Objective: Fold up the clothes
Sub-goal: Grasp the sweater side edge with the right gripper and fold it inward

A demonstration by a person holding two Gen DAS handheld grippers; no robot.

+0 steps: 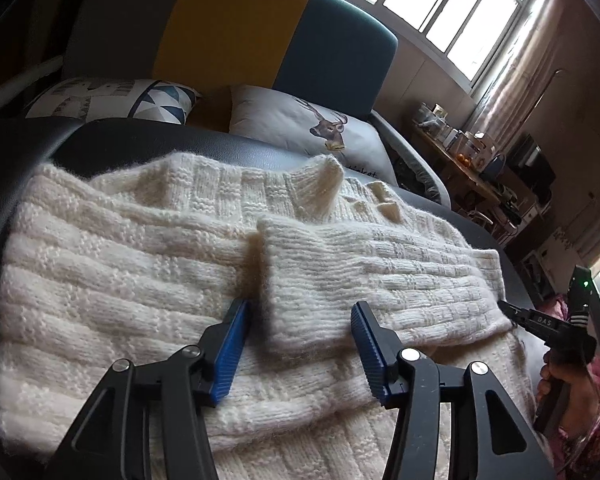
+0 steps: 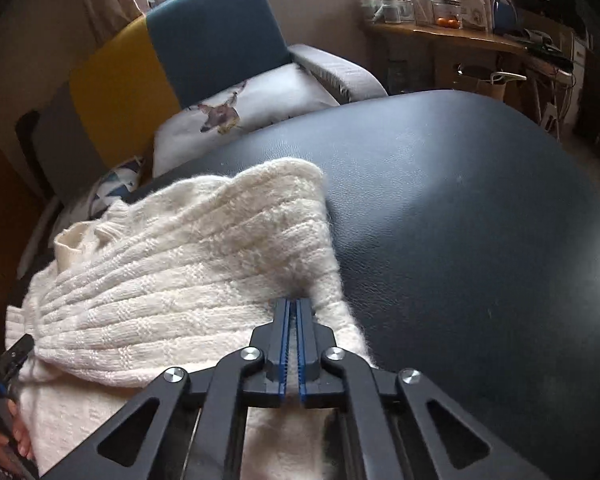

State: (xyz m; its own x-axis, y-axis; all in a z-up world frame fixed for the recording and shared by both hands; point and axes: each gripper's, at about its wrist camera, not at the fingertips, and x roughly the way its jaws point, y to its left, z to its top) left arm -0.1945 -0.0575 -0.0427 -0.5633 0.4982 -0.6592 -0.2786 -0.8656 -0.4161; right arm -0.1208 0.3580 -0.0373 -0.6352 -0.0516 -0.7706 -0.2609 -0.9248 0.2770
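A cream knit sweater (image 1: 140, 260) lies spread on a dark leather surface (image 2: 460, 220). One sleeve is folded across its body, and the sleeve's cuff (image 1: 308, 272) ends between my left gripper's blue pads (image 1: 236, 332). The left gripper (image 1: 298, 316) is open; a dark gap shows beside the cuff. In the right wrist view my right gripper (image 2: 294, 304) is shut on the sweater's (image 2: 160, 280) right edge, and the knit puckers at the tips. The left wrist view shows the same right gripper (image 1: 510, 314) at the sleeve's fold, with a person's hand (image 1: 560, 384) holding it.
Behind the leather surface stands a sofa with a yellow and teal back (image 1: 236, 28), a deer-print pillow (image 1: 300, 128) and a triangle-print cushion (image 1: 112, 98). A cluttered wooden desk (image 2: 460, 36) is at the far right, under a bright window (image 1: 440, 4). Bare leather stretches right of the sweater.
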